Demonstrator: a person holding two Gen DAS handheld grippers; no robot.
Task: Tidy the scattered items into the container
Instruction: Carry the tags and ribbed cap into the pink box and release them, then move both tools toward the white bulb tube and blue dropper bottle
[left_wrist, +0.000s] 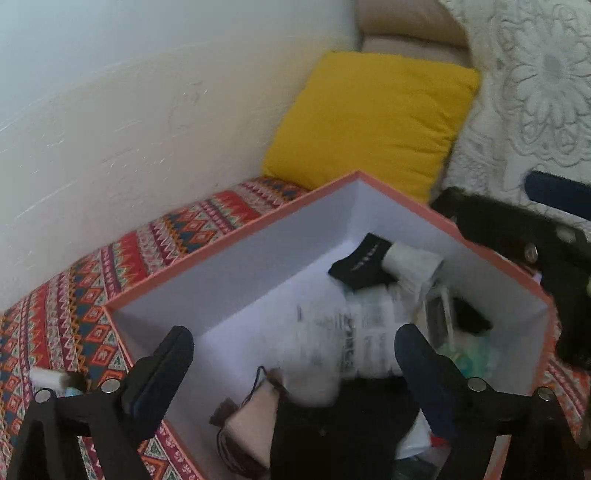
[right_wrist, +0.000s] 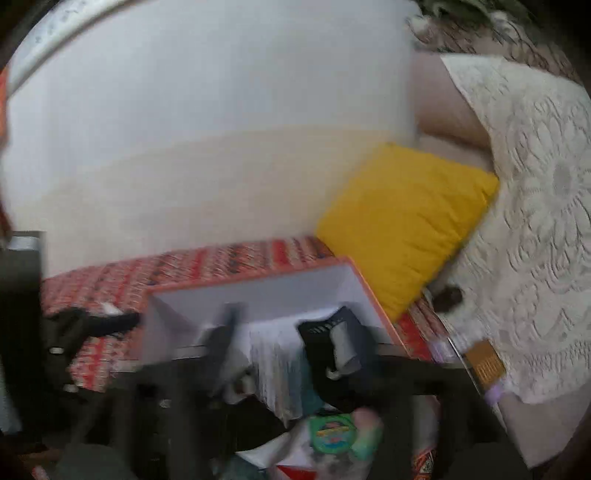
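Left claw (left_wrist: 293, 373) spread wide over the box (left_wrist: 236, 254), holding nothing.

Black cloth (left_wrist: 343, 424) lies nearest in the box, with a beige pouch (left_wrist: 251, 424) to its left and printed white paper (left_wrist: 343, 332) just beyond it. A black sock (left_wrist: 364, 264) lies at the far end, touching a white roll (left_wrist: 410, 258). The box has orange edges and white walls and sits on a patterned red cover (left_wrist: 140, 251), with a yellow cushion (left_wrist: 373, 122) just behind its far corner and a lace throw (left_wrist: 535, 92) at right. One small white item (left_wrist: 46, 376) lies on the cover left of the box. The right claw (right_wrist: 284, 332) is over the box's right side; its view is too blurred to tell its spread, though a green-labelled packet (right_wrist: 332, 430) shows below it.
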